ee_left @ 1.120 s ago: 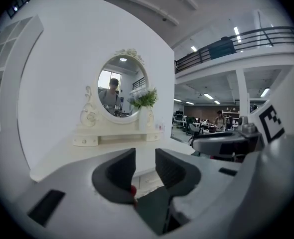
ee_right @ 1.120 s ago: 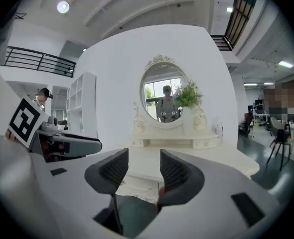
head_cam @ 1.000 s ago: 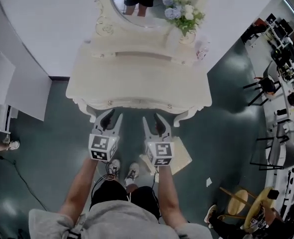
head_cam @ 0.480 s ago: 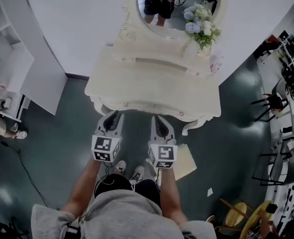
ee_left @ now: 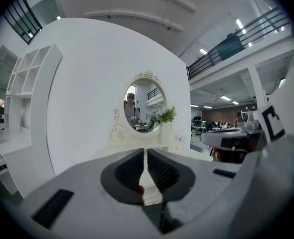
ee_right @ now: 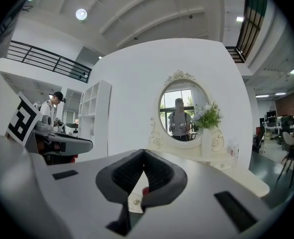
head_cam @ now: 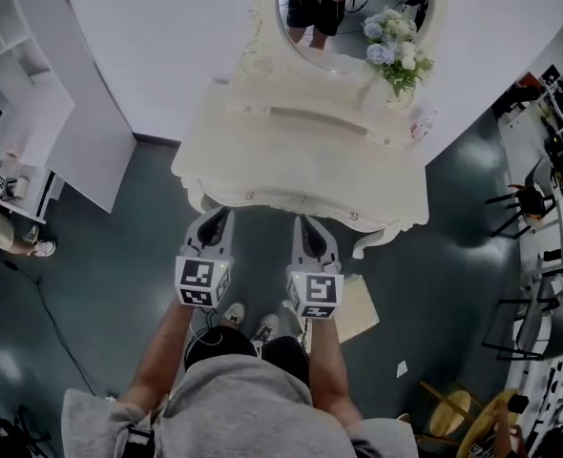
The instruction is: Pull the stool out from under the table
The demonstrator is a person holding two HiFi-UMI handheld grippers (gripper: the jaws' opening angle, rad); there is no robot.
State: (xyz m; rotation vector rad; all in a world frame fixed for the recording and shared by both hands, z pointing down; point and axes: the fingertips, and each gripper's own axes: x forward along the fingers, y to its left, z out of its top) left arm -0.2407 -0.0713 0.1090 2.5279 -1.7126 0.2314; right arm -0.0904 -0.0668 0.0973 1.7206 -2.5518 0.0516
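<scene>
Left gripper (head_cam: pixel 218 218), jaws just closing, and shut right gripper (head_cam: pixel 306 223) are empty.

Bright, even indoor light fills all three views. A round ceiling lamp (ee_right: pixel 81 14) flares white in the right gripper view, and the dark floor (head_cam: pixel 14 365) shows soft glare patches — shadows stay faint. Both gripper views bulge fisheye-style, with black vignetted corners and blurred nearest surfaces.

Cream table (head_cam: pixel 301 165) w/ scroll trim, dk teal floor (head_cam: pixel 100 284), white wall (head_cam: pixel 167 46), grey shirt (head_cam: pixel 234 413), blue/white flowers (head_cam: pixel 396 51).
</scene>
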